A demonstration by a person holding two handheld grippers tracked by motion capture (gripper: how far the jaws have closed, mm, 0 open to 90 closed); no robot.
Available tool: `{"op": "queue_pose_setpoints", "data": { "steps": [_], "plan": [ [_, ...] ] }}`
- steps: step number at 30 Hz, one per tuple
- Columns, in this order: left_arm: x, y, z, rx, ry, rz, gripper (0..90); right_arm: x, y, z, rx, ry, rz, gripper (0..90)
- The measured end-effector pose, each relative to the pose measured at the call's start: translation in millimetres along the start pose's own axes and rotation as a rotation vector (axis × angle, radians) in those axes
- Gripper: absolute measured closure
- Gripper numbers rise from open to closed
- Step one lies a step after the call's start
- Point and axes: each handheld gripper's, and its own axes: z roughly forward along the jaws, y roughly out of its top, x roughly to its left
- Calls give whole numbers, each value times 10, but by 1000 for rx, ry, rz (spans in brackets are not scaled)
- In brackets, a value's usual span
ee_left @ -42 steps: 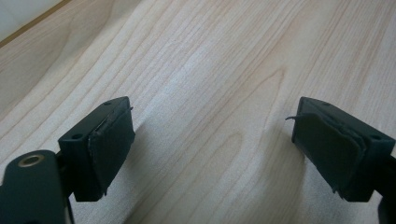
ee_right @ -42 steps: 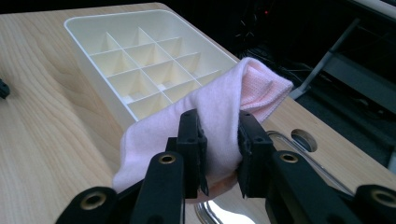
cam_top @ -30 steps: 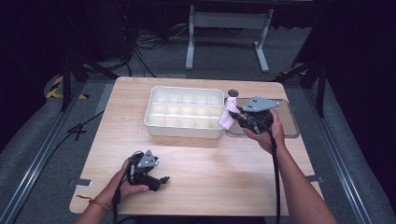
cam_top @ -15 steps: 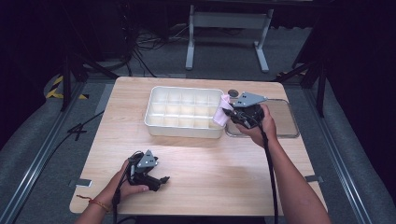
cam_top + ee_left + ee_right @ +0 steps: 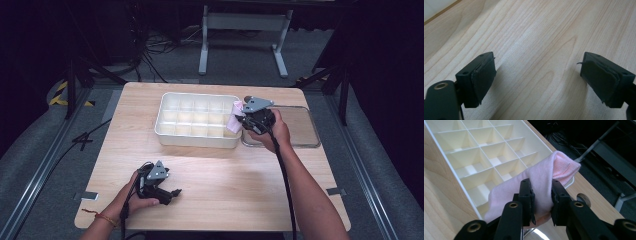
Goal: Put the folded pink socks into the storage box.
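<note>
Each hand-held gripper, left (image 5: 172,192) and right (image 5: 239,119), is black, carries a grey three-cornered plate, brass-coloured rivets and a trailing black cable. Left wrist wears a red-orange bracelet (image 5: 104,218). Forearms unsleeved.

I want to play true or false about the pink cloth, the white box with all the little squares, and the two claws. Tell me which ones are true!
1. The right claw is pinching a pink cloth. True.
2. The left claw is holding the cloth too. False: its jaws stand open with nothing between them, just above the wooden table.
3. The white box has toys in its compartments. False: the compartments in view look empty.
4. The cloth is at the right end of the white box. True, as the high view shows.
5. A clear tray lies to the right of the white box. True.
</note>
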Motion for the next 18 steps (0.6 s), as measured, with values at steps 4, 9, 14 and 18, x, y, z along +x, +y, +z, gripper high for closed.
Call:
{"op": "queue_pose_setpoints", "data": {
  "steps": [4,9,14,18],
  "plan": [
    [0,0,0,0,0,0,132,19,25,58,14,-1,-20,741],
    [0,1,-2,2,-1,0,132,59,27,129,39,4,-38,742],
    [0,0,1,-1,0,0,132,85,27,208,66,-2,-60,742],
    [-1,0,-1,0,1,-1,132,72,9,248,84,1,-53,742]
  ]
}}
